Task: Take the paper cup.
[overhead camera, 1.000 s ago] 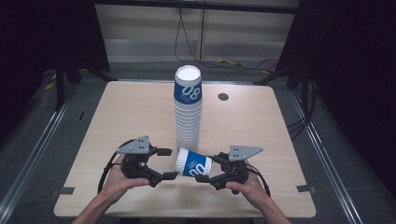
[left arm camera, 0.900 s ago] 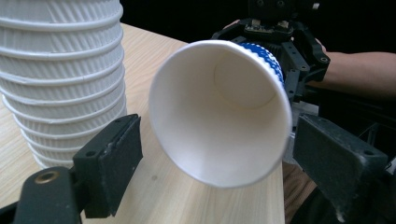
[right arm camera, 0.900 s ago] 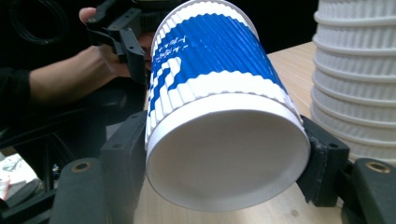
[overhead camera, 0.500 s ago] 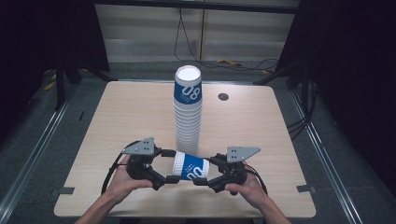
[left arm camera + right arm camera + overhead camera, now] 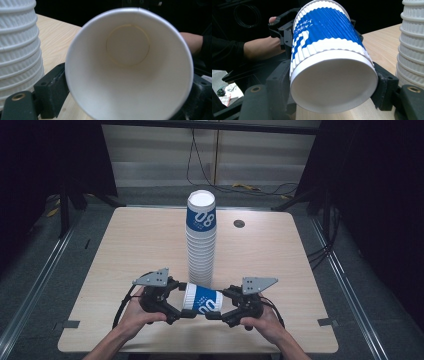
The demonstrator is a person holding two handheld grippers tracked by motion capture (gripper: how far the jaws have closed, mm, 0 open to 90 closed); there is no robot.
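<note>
Since a second ago both hands have drawn closer to the near edge of the bench [image 5: 125,250], and the left tool [image 5: 181,300] has closed in on the mouth end of the paper cup [image 5: 202,300], which earlier hung from the right tool [image 5: 220,306] alone.

Cup lies on its side between the two tools, held just above the bench, in front of the foot of the cup stack [image 5: 201,240]. Ribbed wall, blue band with white print, white at both ends.

Left gripper view: looks straight into the open mouth [image 5: 128,65]; smooth white inside, round base seam, thin rolled rim; a black jaw sits against the rim on each side, so the left tool grips the cup at its mouth.

Right gripper view: flat white underside [image 5: 334,83] faces the lens, corrugated blue wall behind; right tool narrow, jaws clamped on the base end. Left hand [image 5: 262,48] shows beyond.

Stack: tall, white ribbed rims, blue cup on top. Bench pale wood grain.
</note>
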